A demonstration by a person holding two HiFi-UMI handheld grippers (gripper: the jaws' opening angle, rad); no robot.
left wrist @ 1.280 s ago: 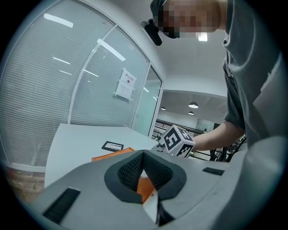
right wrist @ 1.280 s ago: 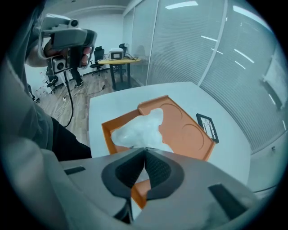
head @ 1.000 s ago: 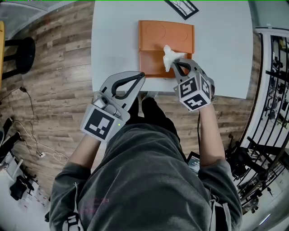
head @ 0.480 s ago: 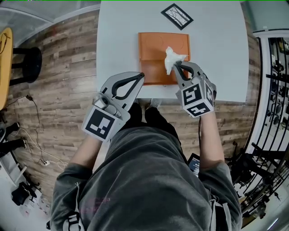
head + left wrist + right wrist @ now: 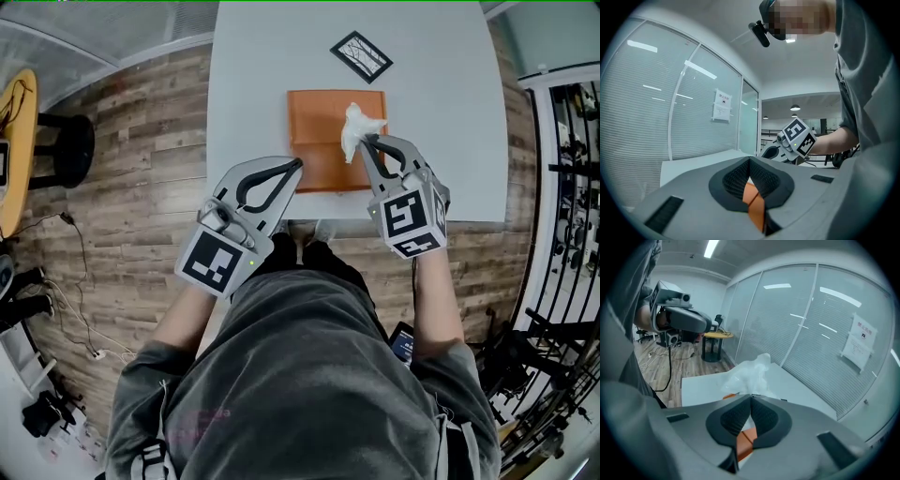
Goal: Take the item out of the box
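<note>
An orange box lies flat on the white table. A crumpled white item hangs over the box's right side, and my right gripper is shut on its lower end. In the right gripper view the white item bunches up just past the closed tips of the right gripper, with the orange box showing below. My left gripper is raised by the box's near left corner, jaws together and empty. Its own view shows the left gripper with its tips touching above the orange box.
A black framed card lies on the table beyond the box. A black stool and a yellow round table stand at the left on the wood floor. A black metal rack runs along the right. Cables lie on the floor at the left.
Both grippers have risen above the table. The right one has carried the white item up from the box; the left has stayed shut and empty.
</note>
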